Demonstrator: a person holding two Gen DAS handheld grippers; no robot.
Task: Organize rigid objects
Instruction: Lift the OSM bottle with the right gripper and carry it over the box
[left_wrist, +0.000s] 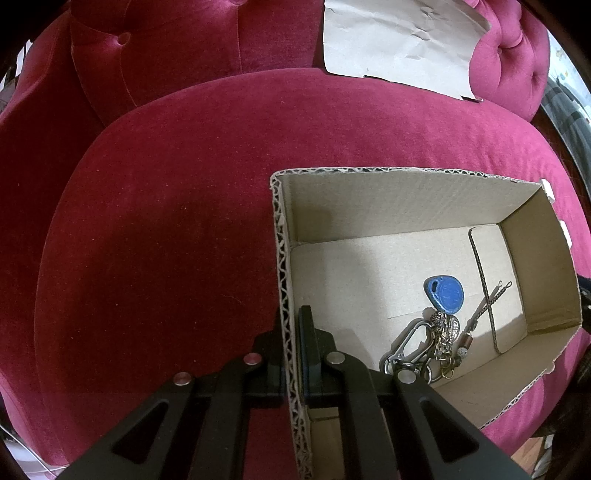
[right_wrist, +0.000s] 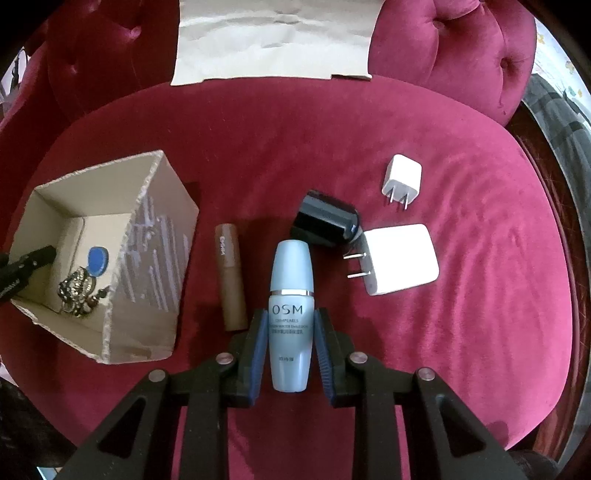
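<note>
Right claw (right_wrist: 290, 345): fingers apart, straddling pale blue bottle (right_wrist: 291, 314) lying on sofa cushion (right_wrist: 480, 332); not yet closed. Left claw (left_wrist: 291, 350): clamped on cardboard box (left_wrist: 406, 199) wall, steadying it. Step: picking bottle. Next, likely: close, lift, carry left over box rim. Brown tube (right_wrist: 231, 273) just beside; chargers (right_wrist: 397, 258) clear.

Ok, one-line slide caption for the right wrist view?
Right tongs straddle the blue OSM bottle on the red cushion, cardboard box waiting left.
</note>
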